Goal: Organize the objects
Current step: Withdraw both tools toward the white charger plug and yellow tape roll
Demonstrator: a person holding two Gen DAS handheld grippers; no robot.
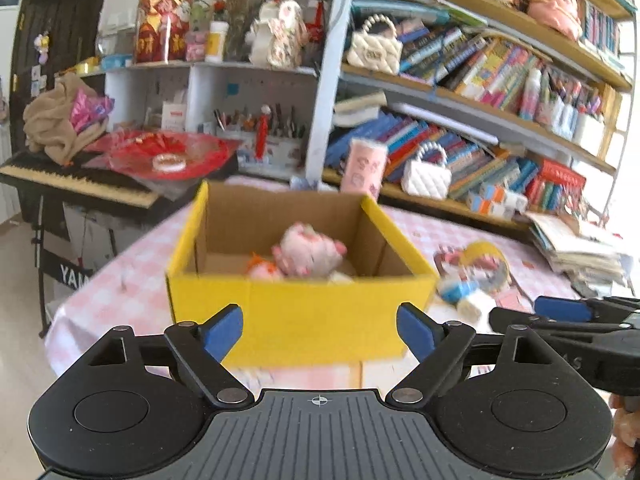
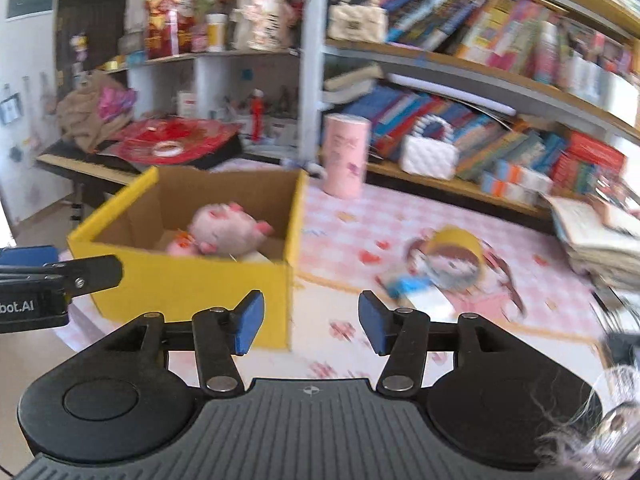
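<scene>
**Box half filled, one doll still out**

The yellow box [image 2: 192, 280] sits at the left of the desk [image 2: 400, 216], open-topped to take toys. Inside lie one pink plush [image 2: 228, 228] and a smaller pink-and-orange one, blurred. The left gripper [image 1: 319, 334] faces the box, jaws wide, empty. The right gripper [image 2: 311, 322] is likewise spread and empty, aimed at the gap between box and the one doll [image 2: 452, 268] lying flat at right, probably next. One pink canister [image 2: 345, 156] stands far behind.
</scene>
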